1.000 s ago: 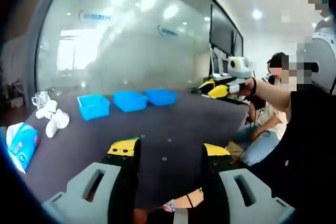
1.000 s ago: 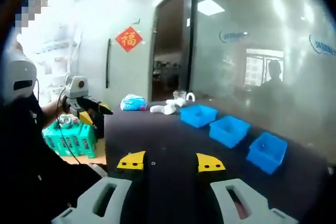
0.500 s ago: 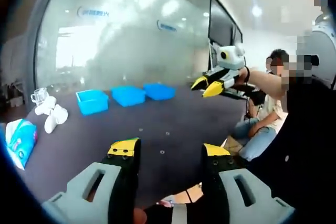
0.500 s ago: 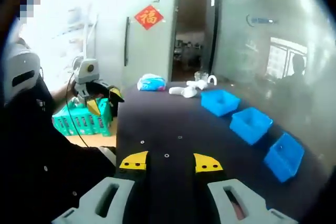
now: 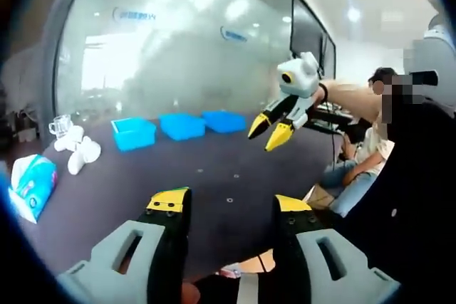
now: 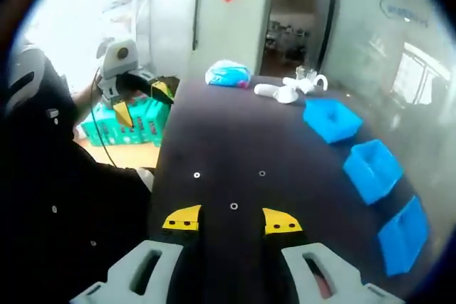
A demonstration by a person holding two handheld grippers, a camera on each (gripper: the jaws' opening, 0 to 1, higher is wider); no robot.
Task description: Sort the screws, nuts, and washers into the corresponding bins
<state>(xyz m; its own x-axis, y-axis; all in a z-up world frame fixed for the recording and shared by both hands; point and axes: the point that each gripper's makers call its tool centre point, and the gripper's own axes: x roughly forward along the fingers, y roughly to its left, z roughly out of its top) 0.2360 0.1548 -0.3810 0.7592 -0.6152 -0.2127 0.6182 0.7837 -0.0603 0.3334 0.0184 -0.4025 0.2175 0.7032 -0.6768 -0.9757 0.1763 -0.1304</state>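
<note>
Three bins [image 6: 372, 169] sit in a row along the table's [image 6: 214, 133] far side, by the glass wall [image 5: 171, 48]. Beyond the row's end: some mugs [image 6: 288, 90], then a packet [image 6: 228, 75] at the corner. Three small parts [image 6: 234, 206] lie spread on the table just ahead of my right gripper [image 6: 231, 220]. My left gripper [image 5: 229, 204] is at the near edge.

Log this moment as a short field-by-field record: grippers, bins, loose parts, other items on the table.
left gripper: open, empty, above table edge
right gripper: open, empty, over dark table
bins: three blue bins in a row, contents not visible
loose parts: three small ring-shaped pieces on table ahead of right gripper
other items: blue packet, white objects, clear cup at far end
</note>
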